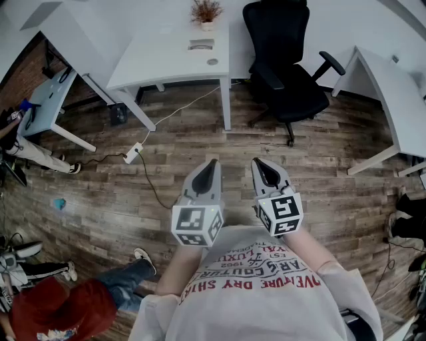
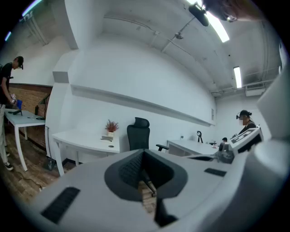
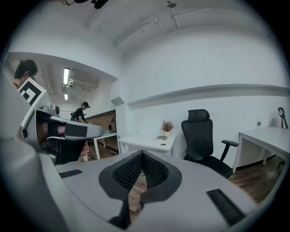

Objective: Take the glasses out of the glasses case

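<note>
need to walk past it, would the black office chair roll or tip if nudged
The black office chair would probably roll rather than tip: it sits on a wide star base on smooth wood floor. A push on an armrest may just swivel the seat on its single post.

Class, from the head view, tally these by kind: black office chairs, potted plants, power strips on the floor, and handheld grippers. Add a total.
Black office chair: 1
Potted plant: 1
Power strip: 1
Grippers: 2, the left gripper and the right gripper
Total: 5
</note>
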The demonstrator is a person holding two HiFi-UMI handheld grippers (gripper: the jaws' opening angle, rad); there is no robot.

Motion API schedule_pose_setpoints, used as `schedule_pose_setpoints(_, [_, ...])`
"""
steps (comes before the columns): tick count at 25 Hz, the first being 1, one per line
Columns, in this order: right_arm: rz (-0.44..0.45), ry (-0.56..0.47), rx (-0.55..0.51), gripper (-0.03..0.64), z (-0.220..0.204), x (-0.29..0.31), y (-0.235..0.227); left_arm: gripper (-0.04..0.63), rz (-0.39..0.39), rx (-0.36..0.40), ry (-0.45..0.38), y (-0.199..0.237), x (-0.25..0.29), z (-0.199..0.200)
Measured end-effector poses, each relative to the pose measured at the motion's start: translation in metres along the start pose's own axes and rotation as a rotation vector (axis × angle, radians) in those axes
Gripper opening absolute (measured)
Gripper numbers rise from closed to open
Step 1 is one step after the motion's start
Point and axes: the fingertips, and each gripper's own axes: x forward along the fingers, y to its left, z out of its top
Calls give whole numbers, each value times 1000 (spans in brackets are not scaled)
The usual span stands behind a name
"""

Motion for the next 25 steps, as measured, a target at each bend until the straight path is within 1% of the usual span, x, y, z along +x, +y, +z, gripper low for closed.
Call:
schedule_pose_setpoints(15, [0, 27, 6, 12, -11, 7, 3, 8, 2, -39, 26, 12, 5, -13])
schedule_pose_setpoints(18, [-13, 31, 33, 12, -13, 8, 1, 8, 2, -55, 37, 16, 7, -16])
schedule_pose_setpoints(25, [-38, 87, 80, 12, -24, 27, -8, 8, -3, -100, 79, 34, 23, -24])
